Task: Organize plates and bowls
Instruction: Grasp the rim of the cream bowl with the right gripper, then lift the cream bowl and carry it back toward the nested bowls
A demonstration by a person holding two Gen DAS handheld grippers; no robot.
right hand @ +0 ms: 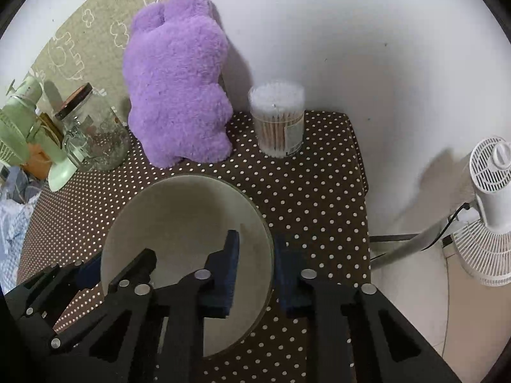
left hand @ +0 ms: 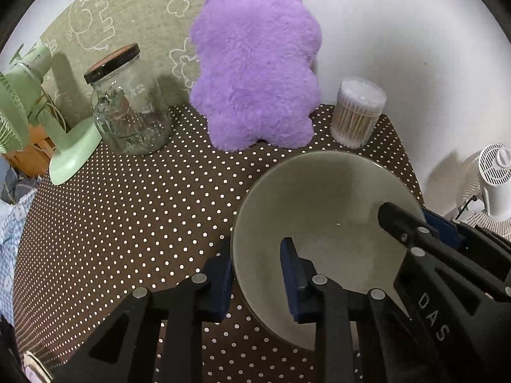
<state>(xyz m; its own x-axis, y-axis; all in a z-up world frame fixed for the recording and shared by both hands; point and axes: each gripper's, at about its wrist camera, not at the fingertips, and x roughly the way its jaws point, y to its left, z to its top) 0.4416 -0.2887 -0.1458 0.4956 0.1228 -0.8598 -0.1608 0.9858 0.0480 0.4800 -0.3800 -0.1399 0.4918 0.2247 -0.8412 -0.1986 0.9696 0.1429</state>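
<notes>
L gripper [left hand: 255,274] & R gripper [right hand: 255,271] each clamped on opposite rims of glass bowl [left hand: 322,198], w/ one pad inside, one outside — balanced two-handed lift off desk [left hand: 127,210].

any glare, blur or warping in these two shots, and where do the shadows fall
Left wrist view: fisheye bends the table edges; sharp, no glare; the plush toy and jar cast shadows on the wall behind. Right wrist view: same warping, the white fan throws a soft shadow leftward on the wall.

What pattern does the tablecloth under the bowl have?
Dark brown tablecloth with small white polka dots, clearest in the left wrist view.
</notes>
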